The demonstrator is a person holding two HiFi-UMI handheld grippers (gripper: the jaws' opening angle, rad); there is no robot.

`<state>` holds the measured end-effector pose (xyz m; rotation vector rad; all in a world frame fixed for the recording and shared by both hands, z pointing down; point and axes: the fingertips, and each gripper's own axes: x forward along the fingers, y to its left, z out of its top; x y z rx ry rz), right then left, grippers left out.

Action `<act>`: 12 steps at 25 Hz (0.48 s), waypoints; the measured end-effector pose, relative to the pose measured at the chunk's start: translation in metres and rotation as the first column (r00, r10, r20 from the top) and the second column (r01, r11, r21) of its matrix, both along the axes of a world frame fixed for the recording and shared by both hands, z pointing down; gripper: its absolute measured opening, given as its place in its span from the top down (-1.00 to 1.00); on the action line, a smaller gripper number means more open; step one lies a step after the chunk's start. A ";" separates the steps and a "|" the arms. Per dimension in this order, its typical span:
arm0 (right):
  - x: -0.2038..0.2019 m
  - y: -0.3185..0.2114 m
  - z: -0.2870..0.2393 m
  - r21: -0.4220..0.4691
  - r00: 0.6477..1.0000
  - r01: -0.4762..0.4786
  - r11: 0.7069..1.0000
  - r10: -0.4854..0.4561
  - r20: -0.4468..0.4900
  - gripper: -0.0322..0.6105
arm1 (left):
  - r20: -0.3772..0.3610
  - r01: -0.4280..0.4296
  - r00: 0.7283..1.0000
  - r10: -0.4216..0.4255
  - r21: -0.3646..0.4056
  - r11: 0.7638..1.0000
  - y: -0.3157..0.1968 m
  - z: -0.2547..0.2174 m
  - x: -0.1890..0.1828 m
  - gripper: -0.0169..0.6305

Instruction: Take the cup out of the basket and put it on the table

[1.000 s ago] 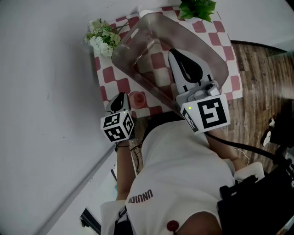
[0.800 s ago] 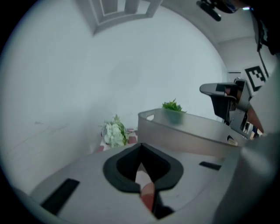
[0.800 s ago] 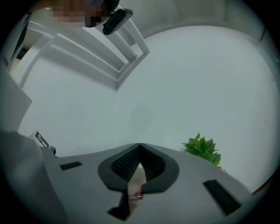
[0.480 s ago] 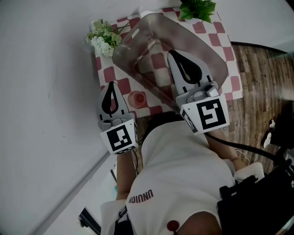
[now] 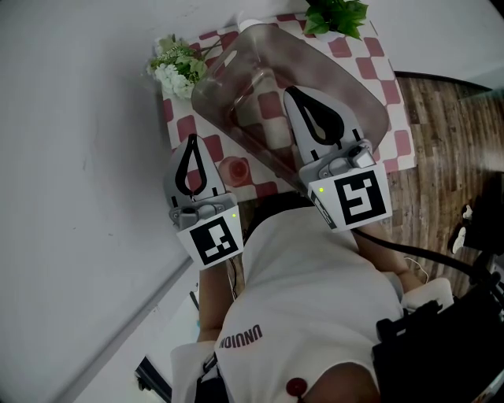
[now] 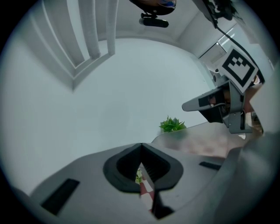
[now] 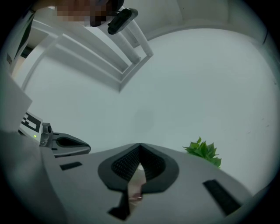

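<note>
Both tools are clenched on nothing. The left gripper (image 5: 191, 142) hovers over the checkered table (image 5: 183, 126), jaws pressed tip to tip. The right gripper (image 5: 290, 91) hangs above the clear basket (image 5: 370, 102), its jaws together too. The pink cup (image 5: 235, 168) stands on the table outside the basket, just beside its near wall, between the two grippers. White flowers (image 5: 175, 67) and a green plant (image 5: 339, 14) sit at the far edge.

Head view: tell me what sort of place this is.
Likely a home-like room or staged corner: a table with a checked cloth against a white wall, flowers and a plant on it, wood floor beside.
</note>
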<state>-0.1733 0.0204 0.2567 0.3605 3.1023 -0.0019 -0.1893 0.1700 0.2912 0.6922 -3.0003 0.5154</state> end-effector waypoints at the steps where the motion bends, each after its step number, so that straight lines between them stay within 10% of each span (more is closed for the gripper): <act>1: 0.000 0.000 -0.002 -0.005 1.000 0.000 1.000 0.000 0.008 0.85 | 0.003 0.002 1.000 -0.002 -0.003 1.000 0.000 -0.001 0.000 0.91; 12: 0.004 0.000 0.000 0.008 1.000 0.007 1.000 -0.007 -0.004 0.85 | 0.023 0.022 1.000 -0.021 -0.015 1.000 0.002 -0.005 0.001 0.91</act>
